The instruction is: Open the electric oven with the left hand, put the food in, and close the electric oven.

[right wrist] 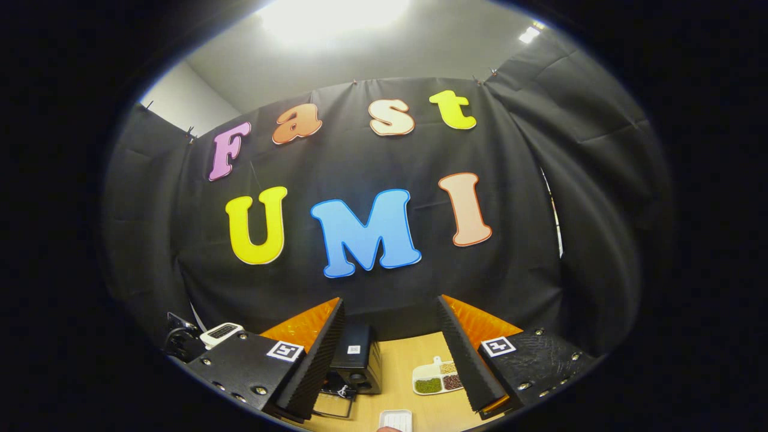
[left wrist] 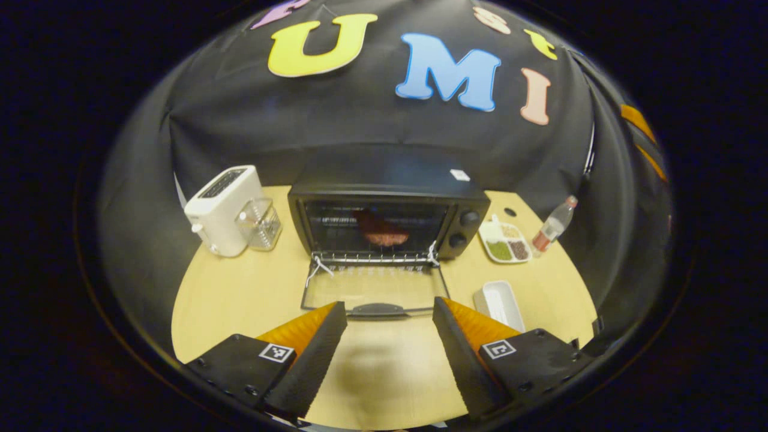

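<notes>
While your left gripper [left wrist: 389,336] hung above the table [left wrist: 240,294] in the left gripper view, its two fingers stood wide apart and held nothing; the oven door's handle lay just beyond the tips, untouched. One oven [left wrist: 384,222] stood at the table's centre with its door [left wrist: 372,288] dropped flat toward you. One piece of food [left wrist: 379,231] sat inside on the rack. Two knobs [left wrist: 463,229] were counted on the oven's right panel. To the oven's left stood one toaster [left wrist: 222,210], with one clear container [left wrist: 259,223] just beside it. To the right lay one divided plate [left wrist: 506,242] with three fillings visible, and one bottle [left wrist: 553,225] just beside that. One white tray [left wrist: 499,304] lay near the door's right corner.

Your right gripper [right wrist: 390,354] was tilted upward toward the booth wall in the right gripper view, its two fingers likewise spread wide with nothing between them. Below it you had the oven [right wrist: 355,359], the divided plate [right wrist: 438,377], the toaster [right wrist: 221,332] and the white tray [right wrist: 396,420] in sight, one of each.
</notes>
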A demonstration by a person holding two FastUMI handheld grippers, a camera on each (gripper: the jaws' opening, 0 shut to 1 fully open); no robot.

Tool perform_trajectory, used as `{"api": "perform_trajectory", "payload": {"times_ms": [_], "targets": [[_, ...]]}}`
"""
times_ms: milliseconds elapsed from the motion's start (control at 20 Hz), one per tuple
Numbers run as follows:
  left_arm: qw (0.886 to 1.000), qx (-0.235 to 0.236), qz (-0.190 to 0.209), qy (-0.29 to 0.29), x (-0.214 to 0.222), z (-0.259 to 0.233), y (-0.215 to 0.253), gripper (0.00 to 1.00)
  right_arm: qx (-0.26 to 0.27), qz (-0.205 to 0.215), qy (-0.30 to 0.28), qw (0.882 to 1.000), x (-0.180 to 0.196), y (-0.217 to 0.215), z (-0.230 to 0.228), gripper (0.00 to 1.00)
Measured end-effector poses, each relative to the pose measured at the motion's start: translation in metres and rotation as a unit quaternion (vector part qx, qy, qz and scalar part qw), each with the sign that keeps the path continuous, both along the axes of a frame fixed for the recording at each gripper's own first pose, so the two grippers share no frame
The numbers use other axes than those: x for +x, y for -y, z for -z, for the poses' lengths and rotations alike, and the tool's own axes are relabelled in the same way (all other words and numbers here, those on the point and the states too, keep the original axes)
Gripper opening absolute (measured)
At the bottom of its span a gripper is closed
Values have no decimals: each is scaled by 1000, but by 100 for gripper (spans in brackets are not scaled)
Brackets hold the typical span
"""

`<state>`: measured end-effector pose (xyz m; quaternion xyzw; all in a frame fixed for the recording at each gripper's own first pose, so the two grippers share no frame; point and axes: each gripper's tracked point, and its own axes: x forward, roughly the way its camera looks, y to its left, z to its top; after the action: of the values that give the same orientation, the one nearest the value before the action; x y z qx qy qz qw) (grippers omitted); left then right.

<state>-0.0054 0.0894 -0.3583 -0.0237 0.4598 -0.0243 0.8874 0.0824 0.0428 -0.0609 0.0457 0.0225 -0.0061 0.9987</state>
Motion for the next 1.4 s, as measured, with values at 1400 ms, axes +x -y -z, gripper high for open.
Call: {"api": "perform_trajectory", "payload": {"times_ms": [1400], "targets": [[968, 27, 13, -250, 2, 174, -11, 100, -18, 69, -49, 996, 2, 77, 43, 92]]}}
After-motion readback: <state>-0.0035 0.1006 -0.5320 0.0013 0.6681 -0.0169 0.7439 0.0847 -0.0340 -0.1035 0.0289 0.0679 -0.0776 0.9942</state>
